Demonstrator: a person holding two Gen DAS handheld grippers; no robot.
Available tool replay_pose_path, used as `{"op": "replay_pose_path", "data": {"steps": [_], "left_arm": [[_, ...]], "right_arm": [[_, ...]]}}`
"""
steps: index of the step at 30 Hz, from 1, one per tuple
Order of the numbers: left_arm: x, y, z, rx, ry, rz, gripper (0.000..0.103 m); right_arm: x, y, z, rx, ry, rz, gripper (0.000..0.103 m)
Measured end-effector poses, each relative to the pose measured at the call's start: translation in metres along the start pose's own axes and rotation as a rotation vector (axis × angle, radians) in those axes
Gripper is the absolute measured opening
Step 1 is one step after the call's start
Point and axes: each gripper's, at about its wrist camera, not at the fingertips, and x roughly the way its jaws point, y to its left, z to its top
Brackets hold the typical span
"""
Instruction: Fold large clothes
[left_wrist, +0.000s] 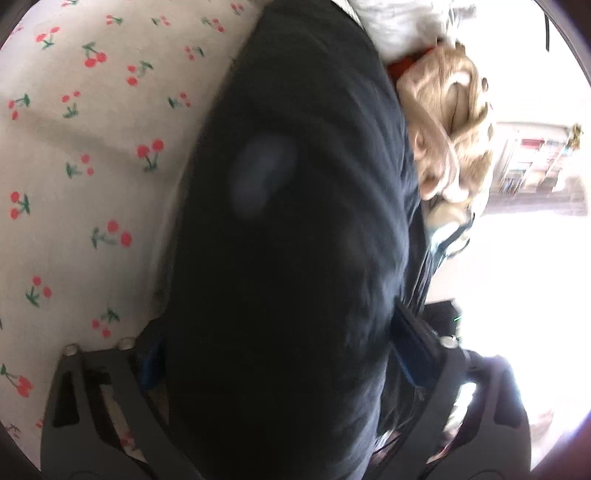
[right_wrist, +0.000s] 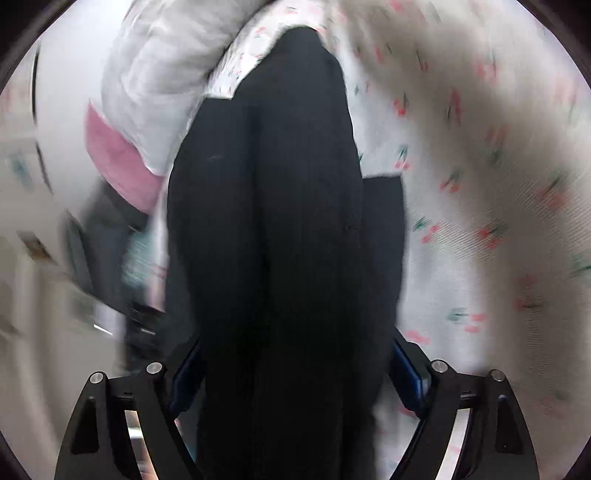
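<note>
A large black garment (left_wrist: 288, 229) fills the middle of the left wrist view and runs up from between the fingers of my left gripper (left_wrist: 273, 354), which is shut on it. In the right wrist view the same black garment (right_wrist: 280, 229) hangs in long folds from my right gripper (right_wrist: 295, 373), also shut on it. The cloth hides the fingertips of both grippers; only the blue pads (right_wrist: 406, 373) show at its sides. The right view is blurred by motion.
A white bedsheet with red cherries (left_wrist: 85, 177) lies under the garment and also shows in the right wrist view (right_wrist: 480, 184). A tan plush toy (left_wrist: 450, 122) lies at the right. A white quilt (right_wrist: 159, 74) and a pink cloth (right_wrist: 118, 162) lie at the left.
</note>
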Motion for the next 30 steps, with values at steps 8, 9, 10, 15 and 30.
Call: {"op": "replay_pose_path", "data": {"steps": [8,9,10,15,30], "left_arm": [[-0.012,-0.053,-0.012,0.144,-0.12,0.121,0.078],[-0.009,-0.059,-0.013,0.165,-0.132,0.112,0.078],[-0.009,-0.07,-0.014,0.188,-0.145,0.099,0.078],[0.001,-0.144,-0.015,0.372,-0.179,-0.045,0.079],[0.116,-0.113,0.007,0.207,-0.035,0.132,0.102]], "right_arm": [[-0.028,0.047,-0.022,-0.151,-0.18,0.033,0.044],[-0.035,0.058,-0.028,-0.192,-0.216,0.021,0.044],[-0.047,0.068,-0.034,-0.229,-0.258,0.011,0.044],[-0.145,0.081,-0.064,-0.331,-0.487,-0.017,0.044],[-0.199,0.002,-0.057,-0.042,-0.573,-0.433,0.082]]}}
